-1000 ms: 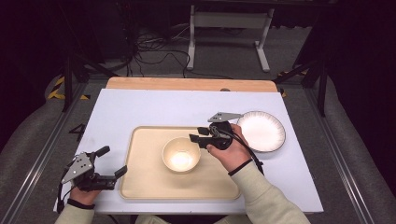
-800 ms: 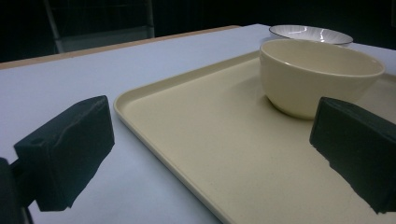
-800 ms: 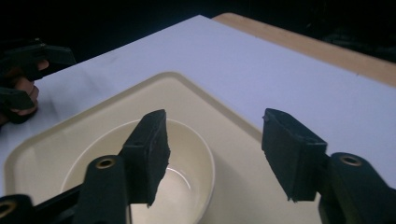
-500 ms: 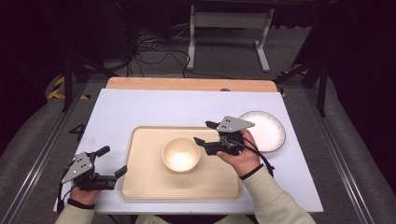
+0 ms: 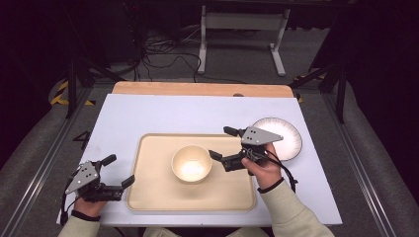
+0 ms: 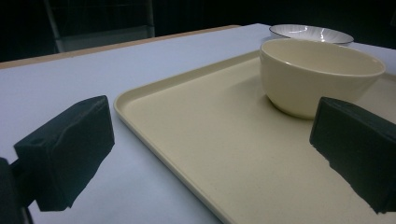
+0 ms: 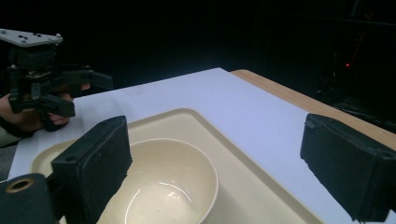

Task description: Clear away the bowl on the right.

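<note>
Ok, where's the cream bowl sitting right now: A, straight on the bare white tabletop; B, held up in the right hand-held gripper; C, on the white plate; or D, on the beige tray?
D: the cream bowl rests on the beige tray, apart from the white plate off the tray's right side, and the right hand-held gripper is open beside the bowl, not holding it.

This looked like a lab or recording studio rather than a home. Beyond the right gripper [image 5: 223,143], past the far edge of the white-topped table [image 5: 163,116], black cables [image 5: 163,54] lay tangled on a grey carpeted floor beside a white metal stand [image 5: 242,29], and everything farther back was blacked out. To the outer side of each gripper, aluminium rails [image 5: 29,170] ran along the floor, with yellow-and-black hazard tape [image 5: 62,94] beyond the left gripper [image 5: 116,170].
</note>
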`<state>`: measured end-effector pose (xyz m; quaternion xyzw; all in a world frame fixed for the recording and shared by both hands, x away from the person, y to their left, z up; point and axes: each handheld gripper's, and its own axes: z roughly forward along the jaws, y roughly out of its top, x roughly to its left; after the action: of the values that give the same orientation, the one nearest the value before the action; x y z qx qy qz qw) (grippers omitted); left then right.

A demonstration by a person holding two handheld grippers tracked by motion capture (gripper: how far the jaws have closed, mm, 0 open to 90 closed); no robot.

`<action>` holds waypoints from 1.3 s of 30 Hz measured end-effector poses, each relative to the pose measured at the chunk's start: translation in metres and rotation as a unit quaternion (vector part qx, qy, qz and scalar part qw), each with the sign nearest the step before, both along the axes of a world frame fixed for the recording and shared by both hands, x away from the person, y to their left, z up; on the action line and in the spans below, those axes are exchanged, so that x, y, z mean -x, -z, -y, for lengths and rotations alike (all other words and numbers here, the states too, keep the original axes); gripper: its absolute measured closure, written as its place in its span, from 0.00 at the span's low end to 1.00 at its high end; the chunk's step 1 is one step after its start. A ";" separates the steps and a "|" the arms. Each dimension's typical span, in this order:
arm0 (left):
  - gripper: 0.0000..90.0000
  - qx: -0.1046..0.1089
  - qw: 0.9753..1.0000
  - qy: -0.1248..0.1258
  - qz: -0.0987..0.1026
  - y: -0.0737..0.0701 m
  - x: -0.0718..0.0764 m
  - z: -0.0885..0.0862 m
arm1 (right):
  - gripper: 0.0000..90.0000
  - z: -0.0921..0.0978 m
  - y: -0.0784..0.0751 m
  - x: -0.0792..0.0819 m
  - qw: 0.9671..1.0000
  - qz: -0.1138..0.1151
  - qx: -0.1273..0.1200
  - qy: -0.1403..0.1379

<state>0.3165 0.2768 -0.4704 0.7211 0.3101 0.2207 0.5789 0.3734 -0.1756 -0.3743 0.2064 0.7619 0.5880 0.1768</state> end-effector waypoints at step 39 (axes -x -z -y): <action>0.00 -0.001 1.000 0.001 -0.002 0.000 0.000 0.000 | 0.07 0.086 0.018 0.018 0.997 0.026 -0.023 0.071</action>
<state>0.3164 0.2771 -0.4701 0.7226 0.3098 0.2189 0.5778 0.3552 -0.2613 -0.3920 0.2488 0.7264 0.5966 0.2335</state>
